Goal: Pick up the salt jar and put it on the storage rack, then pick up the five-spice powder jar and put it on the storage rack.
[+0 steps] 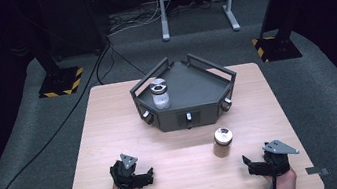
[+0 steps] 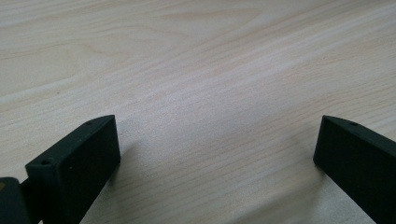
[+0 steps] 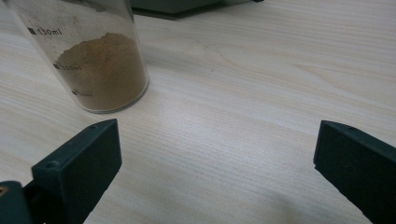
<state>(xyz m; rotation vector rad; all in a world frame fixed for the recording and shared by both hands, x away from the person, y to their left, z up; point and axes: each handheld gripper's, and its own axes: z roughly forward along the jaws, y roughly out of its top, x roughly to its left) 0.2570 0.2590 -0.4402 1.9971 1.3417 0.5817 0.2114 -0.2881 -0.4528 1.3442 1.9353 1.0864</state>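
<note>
Brown-powder jar (image 1: pixel 223 142): clear glass, metal lid on, stands upright on the bare wooden table (image 1: pixel 111 133), in front of the tray and right of centre. In the right gripper view it sits at upper left (image 3: pixel 93 60); printed volume marks run up the wall, the top one reading 150 ml.
Contents, brown jar: tan-brown powder, heaped unevenly, fill level between the two upper marks.
White-powder jar (image 1: pixel 160 93): clear, lidded, upright inside the tray, in its left part.
Contents, white jar: pale, whitish material in the lower part; finer detail too small to tell.
Tray (image 1: pixel 196 88): dark grey, angular, with raised rails and small knobs along its front faces; stands at the far middle of the table.
Left gripper (image 1: pixel 144 175): low over the near left of the table, jaws wide apart, nothing between them; the left gripper view (image 2: pixel 217 144) shows plain wood grain in the gap.
Right gripper (image 1: pixel 248 164): near right of the table, jaws wide apart, nothing held (image 3: pixel 217 144). The brown jar is near, just beyond and to the side of one jaw, not touching.
</note>
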